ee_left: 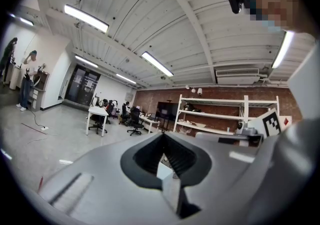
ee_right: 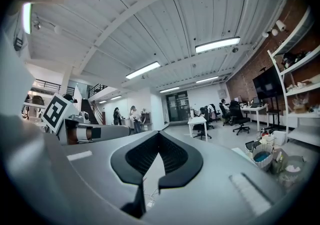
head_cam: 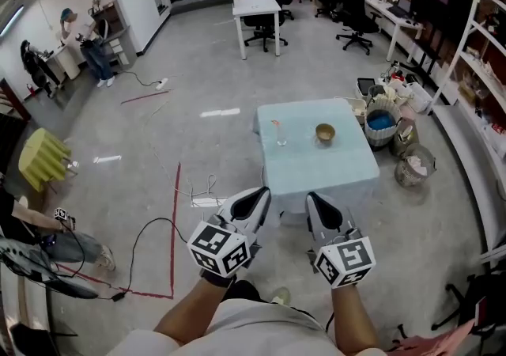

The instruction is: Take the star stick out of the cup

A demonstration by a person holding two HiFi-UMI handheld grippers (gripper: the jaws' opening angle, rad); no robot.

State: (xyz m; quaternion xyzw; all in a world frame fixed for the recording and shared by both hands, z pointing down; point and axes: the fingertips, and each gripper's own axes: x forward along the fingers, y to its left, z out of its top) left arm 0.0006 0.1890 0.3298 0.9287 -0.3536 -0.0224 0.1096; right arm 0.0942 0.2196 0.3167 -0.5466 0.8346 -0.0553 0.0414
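Glass cup (head_cam: 281,138): likely fragile, tippy.
Stick (head_cam: 277,126): probably light; you pinch its top.
Left hand-held gripper (head_cam: 260,193): pressed together, empty.
Right hand-held gripper (head_cam: 315,198): same.

I'm getting bright, even light from the ceiling strip lights (ee_left: 86,18). They leave pale glare streaks on the floor (head_cam: 198,70) left of the table (head_cam: 316,168), and shadows around the table are faint. Both gripper views bow hard, with black corners. The left gripper (ee_left: 163,138) and right gripper (ee_right: 159,134) blur near the lens.
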